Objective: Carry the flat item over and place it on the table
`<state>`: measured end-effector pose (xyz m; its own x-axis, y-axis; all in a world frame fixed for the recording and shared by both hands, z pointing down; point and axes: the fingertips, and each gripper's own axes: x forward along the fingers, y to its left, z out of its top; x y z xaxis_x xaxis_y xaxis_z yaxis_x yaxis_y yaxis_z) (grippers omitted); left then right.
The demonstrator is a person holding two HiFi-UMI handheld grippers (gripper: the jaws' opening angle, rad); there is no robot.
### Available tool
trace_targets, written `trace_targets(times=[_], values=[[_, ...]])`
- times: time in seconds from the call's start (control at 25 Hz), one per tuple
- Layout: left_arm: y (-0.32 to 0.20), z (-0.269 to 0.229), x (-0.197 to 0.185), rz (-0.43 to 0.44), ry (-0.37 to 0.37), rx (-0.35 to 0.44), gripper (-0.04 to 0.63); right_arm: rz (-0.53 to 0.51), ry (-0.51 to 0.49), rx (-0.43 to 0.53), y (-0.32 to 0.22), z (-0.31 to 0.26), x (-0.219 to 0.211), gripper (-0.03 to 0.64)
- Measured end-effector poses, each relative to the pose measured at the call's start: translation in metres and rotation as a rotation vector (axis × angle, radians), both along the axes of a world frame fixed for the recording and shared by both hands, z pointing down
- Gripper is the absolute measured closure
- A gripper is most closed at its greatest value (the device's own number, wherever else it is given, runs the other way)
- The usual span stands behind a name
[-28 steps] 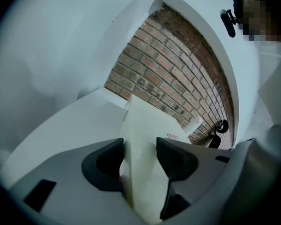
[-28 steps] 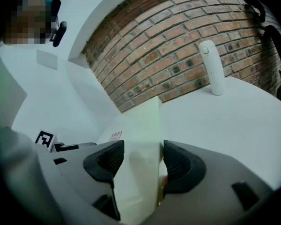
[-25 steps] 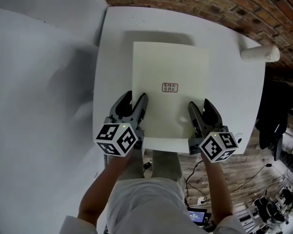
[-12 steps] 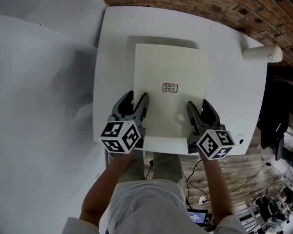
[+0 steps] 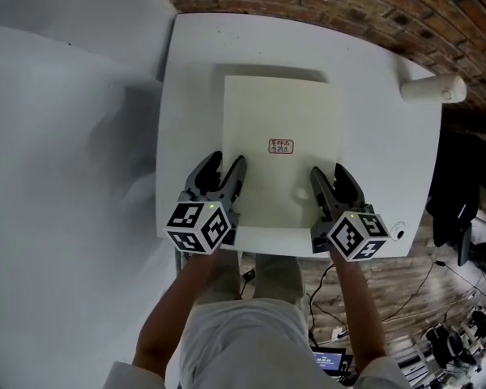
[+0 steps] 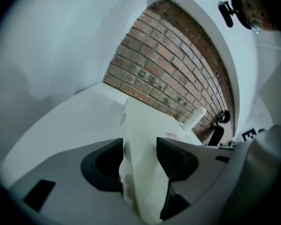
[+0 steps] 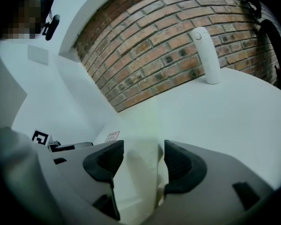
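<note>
Right now the cream board (image 5: 281, 112) lies over the middle of the white table (image 5: 193, 79), a narrow shadow along its far edge, so I can't tell whether it rests flat. A small red-printed label (image 5: 281, 146) sits at its centre. The left gripper (image 5: 228, 162) has its jaws pinching the board's near left side, and the right gripper (image 5: 330, 171) pinches the near right side. A white bottle (image 5: 432, 89) stands at the table's far right corner, well apart
</note>
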<state>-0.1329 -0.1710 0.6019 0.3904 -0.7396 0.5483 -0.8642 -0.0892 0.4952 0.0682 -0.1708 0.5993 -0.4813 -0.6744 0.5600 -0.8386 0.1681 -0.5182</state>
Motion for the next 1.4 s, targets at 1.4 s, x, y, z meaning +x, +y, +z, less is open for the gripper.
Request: trace_targets(times=[1.4], values=[[0.075,-0.187,0.024,0.080,-0.087,0.191,0.558,-0.157,0.071,0.271,0.062,-0.190,-0.017,0.403]])
